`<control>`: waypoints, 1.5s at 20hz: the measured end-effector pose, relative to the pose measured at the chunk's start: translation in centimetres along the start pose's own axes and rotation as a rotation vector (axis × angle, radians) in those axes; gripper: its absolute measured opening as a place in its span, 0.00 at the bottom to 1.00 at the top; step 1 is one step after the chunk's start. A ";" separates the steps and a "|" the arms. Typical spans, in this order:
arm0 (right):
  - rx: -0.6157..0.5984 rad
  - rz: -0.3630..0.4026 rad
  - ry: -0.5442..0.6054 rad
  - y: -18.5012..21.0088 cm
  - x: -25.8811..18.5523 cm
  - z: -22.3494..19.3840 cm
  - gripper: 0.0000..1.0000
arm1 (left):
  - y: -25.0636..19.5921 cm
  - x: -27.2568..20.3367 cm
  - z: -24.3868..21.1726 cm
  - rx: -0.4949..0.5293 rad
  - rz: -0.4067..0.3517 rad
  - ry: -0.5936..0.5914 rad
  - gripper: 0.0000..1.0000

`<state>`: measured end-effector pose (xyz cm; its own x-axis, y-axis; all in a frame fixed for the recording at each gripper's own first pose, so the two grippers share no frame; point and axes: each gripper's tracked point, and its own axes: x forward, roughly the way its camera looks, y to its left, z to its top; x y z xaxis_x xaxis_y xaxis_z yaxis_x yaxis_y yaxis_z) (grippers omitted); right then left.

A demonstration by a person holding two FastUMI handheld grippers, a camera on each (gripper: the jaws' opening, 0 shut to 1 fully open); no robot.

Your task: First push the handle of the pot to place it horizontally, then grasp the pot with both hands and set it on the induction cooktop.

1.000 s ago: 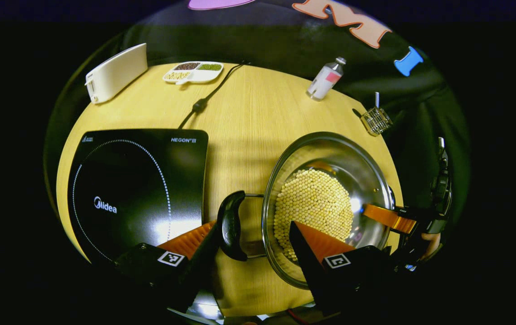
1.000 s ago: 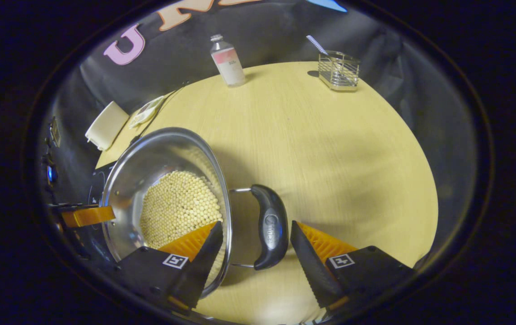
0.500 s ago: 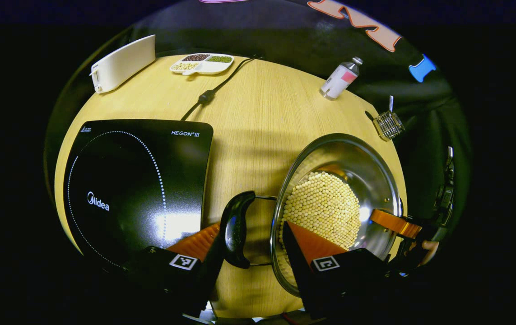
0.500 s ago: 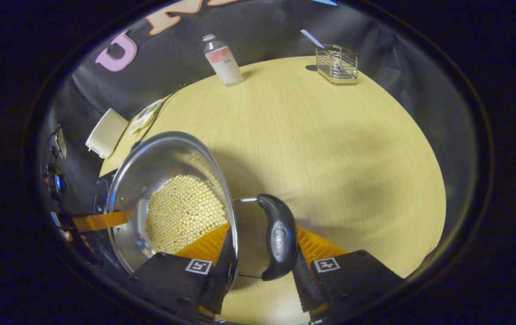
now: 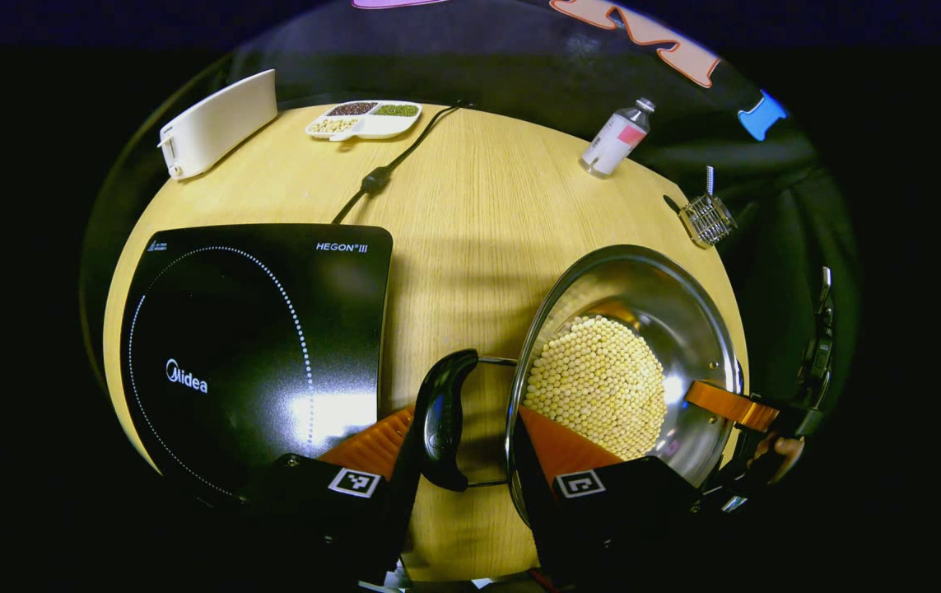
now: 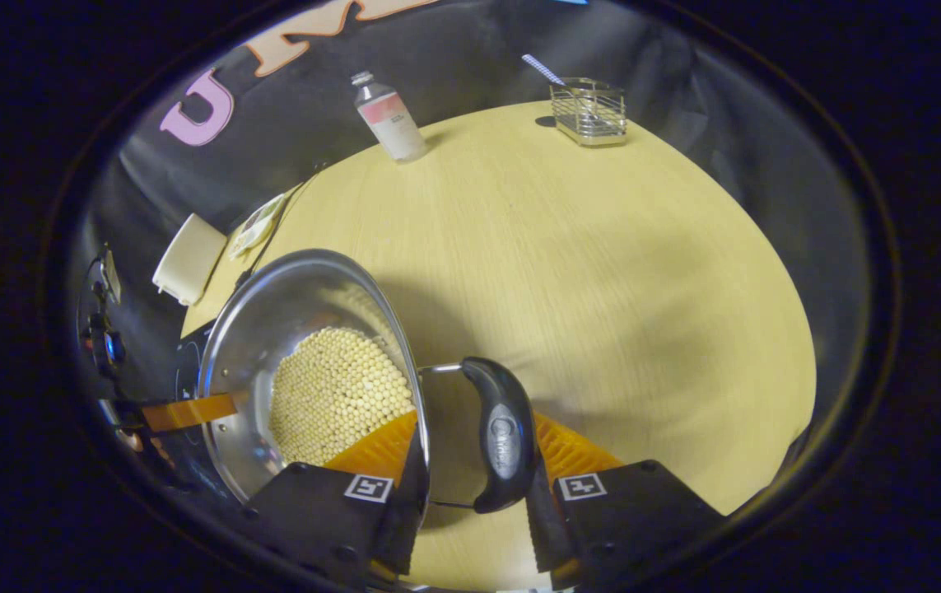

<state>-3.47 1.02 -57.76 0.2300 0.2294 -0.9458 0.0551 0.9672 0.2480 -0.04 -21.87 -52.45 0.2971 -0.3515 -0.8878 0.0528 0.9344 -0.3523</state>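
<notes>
A steel pot (image 5: 643, 288) holding pale beans (image 5: 602, 387) stands on the wooden table, right of the black induction cooktop (image 5: 248, 329). In the left gripper view, my left gripper (image 5: 462, 428) is shut across the pot's near black handle (image 5: 440, 416) and rim, one orange finger outside the handle and one inside the pot. In the right gripper view, my right gripper (image 6: 474, 441) clamps the opposite black handle (image 6: 503, 432) and the wall of the pot (image 6: 289, 305) the same way. Both handles lie level.
Along the table's back edge sit a white box (image 5: 215, 123), a divided dish (image 5: 363, 119), the cooktop's cord (image 5: 379, 177), a bottle (image 5: 614, 140) and a wire rack (image 5: 707, 218). Bare wood separates pot and cooktop.
Both grippers have closed from wide open onto the pot's two handles and rim. The pot has shifted slightly in both views.
</notes>
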 end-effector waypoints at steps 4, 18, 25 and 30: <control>0.012 0.005 -0.018 0.1 -0.9 -0.4 0.54 | 0.0 -0.9 0.0 0.021 -0.006 -0.016 0.65; 0.041 0.022 -0.090 3.0 -4.1 -0.3 0.53 | 1.4 -4.7 1.5 0.065 -0.015 -0.089 0.63; 0.037 0.049 -0.124 6.9 -4.6 -0.1 0.53 | 4.3 -6.9 2.7 0.060 0.004 -0.130 0.63; 0.020 0.078 -0.134 10.4 -5.0 -0.4 0.58 | 7.2 -9.0 3.3 0.033 0.018 -0.163 0.63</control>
<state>-4.42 10.00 -50.54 0.3620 0.2862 -0.8871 0.0510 0.9442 0.3255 0.80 -11.82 -46.01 0.4492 -0.3228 -0.8330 0.0762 0.9429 -0.3243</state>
